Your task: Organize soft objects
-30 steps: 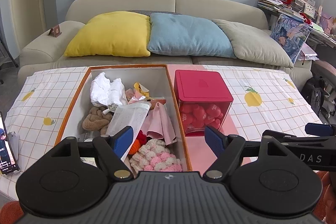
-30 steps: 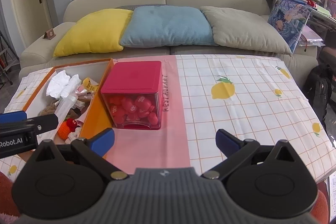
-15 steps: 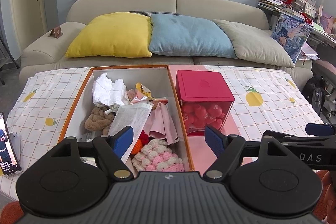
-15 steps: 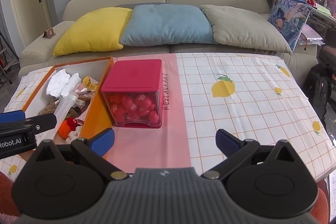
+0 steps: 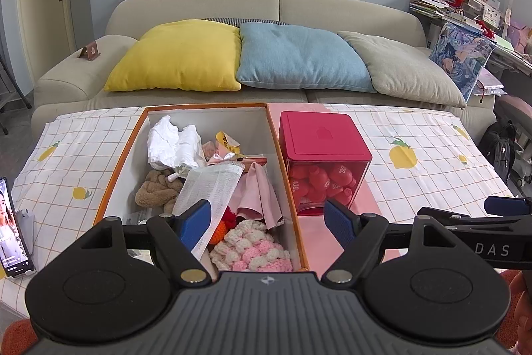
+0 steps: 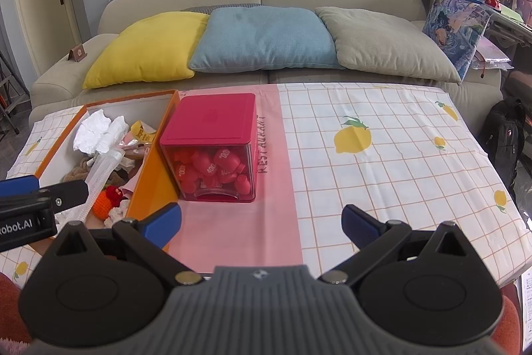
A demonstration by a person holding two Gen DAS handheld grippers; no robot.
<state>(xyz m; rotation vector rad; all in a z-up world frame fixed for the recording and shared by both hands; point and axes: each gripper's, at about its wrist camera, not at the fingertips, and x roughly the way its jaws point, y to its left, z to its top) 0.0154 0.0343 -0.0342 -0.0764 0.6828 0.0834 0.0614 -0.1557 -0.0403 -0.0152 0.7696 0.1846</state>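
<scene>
Left gripper hovers over the orange box of soft items, right gripper over the table; both fingers spread wide, empty

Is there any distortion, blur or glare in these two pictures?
Left wrist view: fisheye bends the sofa and darkens the corners; sharp, evenly lit. Right wrist view: the same bending; faint reflections on the clear red-lidded box; no blur.

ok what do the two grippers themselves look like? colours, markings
Both alike: the left gripper and right gripper have matte black linkage arms with round black discs, a ribbed grey housing with a small logo, silver pivot pins and blue textured pads. White lettering shows: "DAS" on the right one, "obot.AI" on the left. No cables visible.
</scene>
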